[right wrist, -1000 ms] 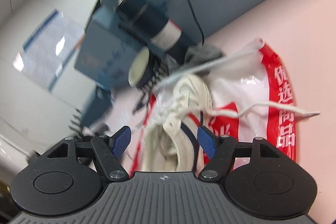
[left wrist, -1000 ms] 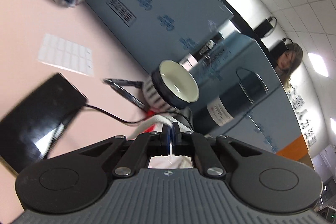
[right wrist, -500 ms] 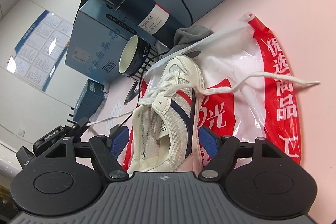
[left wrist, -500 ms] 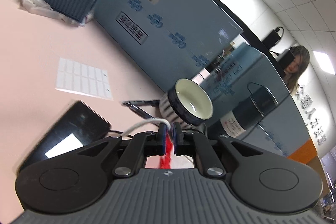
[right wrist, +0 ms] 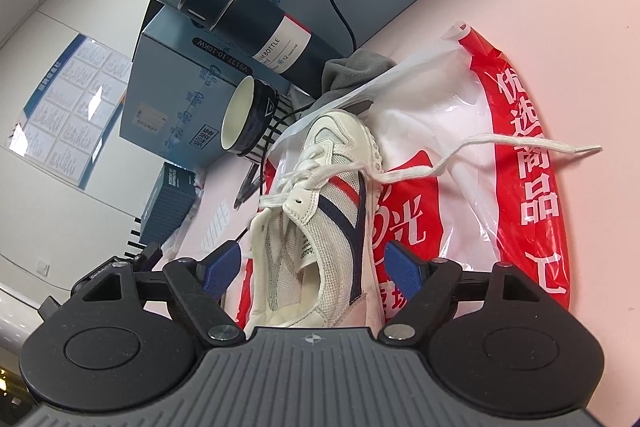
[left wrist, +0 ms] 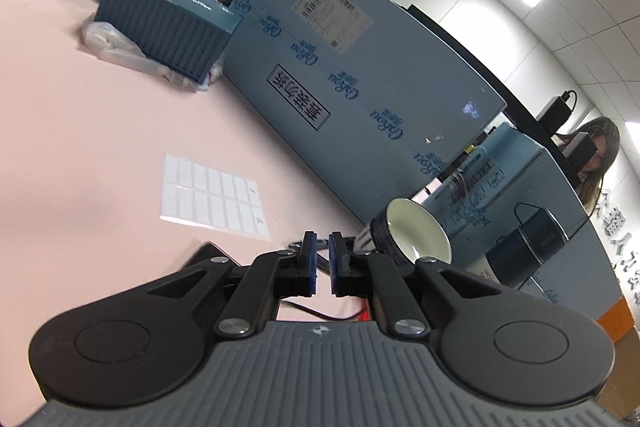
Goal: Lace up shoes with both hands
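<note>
The white shoe (right wrist: 320,235) is laid on a red and white plastic bag (right wrist: 516,163) on the pink table (left wrist: 80,147), its heel nearest the right gripper (right wrist: 316,267), whose jaws are spread wide on either side of it. One lace end (right wrist: 520,143) is trailed rightward over the bag. The left gripper (left wrist: 323,263) is seen with its pads parted by a narrow gap, nothing held between. A mug (left wrist: 416,235) is tipped just beyond it.

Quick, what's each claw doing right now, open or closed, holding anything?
Left claw: nearly shut, a narrow gap between the pads, nothing visible in it.
Right claw: open wide, straddling the white shoe without gripping it.
</note>
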`<action>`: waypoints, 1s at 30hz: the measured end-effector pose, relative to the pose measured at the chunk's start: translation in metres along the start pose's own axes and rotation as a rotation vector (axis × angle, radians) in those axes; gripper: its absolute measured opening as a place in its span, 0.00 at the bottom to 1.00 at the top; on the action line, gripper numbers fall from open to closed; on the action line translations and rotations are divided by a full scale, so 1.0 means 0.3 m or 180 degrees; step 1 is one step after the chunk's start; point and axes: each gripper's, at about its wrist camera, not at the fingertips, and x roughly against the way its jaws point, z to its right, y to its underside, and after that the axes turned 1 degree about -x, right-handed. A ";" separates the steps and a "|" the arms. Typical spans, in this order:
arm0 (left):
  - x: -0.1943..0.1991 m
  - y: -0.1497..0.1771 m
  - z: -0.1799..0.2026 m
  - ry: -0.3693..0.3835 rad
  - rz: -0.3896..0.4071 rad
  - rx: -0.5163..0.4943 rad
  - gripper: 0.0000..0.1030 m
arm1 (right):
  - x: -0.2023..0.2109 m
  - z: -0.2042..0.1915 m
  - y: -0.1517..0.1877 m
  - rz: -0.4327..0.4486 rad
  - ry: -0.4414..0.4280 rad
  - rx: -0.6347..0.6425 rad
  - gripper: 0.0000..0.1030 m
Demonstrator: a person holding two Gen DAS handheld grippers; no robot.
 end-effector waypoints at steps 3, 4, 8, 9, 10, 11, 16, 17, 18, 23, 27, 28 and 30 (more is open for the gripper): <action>-0.013 0.003 -0.011 0.0009 -0.0188 0.0045 0.04 | 0.000 -0.002 -0.001 0.0005 -0.0001 0.0016 0.77; -0.016 0.011 -0.011 0.0003 -0.0255 0.0063 0.07 | 0.000 -0.003 -0.002 0.0004 -0.0001 0.0020 0.77; -0.070 0.084 0.053 -0.0184 -0.0438 -0.0484 0.24 | -0.010 0.001 -0.001 -0.0009 0.0005 -0.0005 0.79; -0.094 0.106 0.067 -0.0235 -0.0452 -0.0619 0.27 | -0.012 0.002 -0.001 -0.0012 0.0006 -0.0011 0.79; -0.119 0.127 0.079 -0.0274 -0.0464 -0.0741 0.28 | -0.014 0.002 0.000 -0.0016 0.0008 -0.0017 0.79; -0.146 0.149 0.088 -0.0334 -0.0484 -0.0843 0.28 | -0.016 0.003 0.000 -0.0019 0.0009 -0.0020 0.79; -0.252 0.223 0.127 -0.0595 -0.0507 -0.1215 0.28 | -0.008 0.002 0.001 -0.0035 0.0044 0.0024 0.79; -0.266 0.227 0.126 -0.0655 -0.0497 -0.1207 0.28 | -0.002 0.005 0.000 -0.0024 0.0063 0.0026 0.79; -0.276 0.230 0.124 -0.0698 -0.0478 -0.1192 0.28 | 0.007 0.009 -0.002 -0.0004 0.0083 0.0020 0.80; -0.310 0.239 0.131 -0.0792 -0.0373 -0.1247 0.29 | 0.050 0.045 -0.011 0.0135 0.0177 -0.0104 0.81; -0.338 0.236 0.137 -0.0821 -0.0327 -0.1342 0.28 | 0.060 0.058 -0.013 0.0178 0.0173 -0.0155 0.81; -0.340 0.233 0.138 -0.0831 -0.0327 -0.1343 0.21 | 0.060 0.057 -0.013 0.0181 0.0170 -0.0151 0.81; -0.341 0.221 0.130 -0.0820 -0.0367 -0.1272 0.03 | 0.063 0.049 -0.012 0.0215 0.0155 -0.0117 0.80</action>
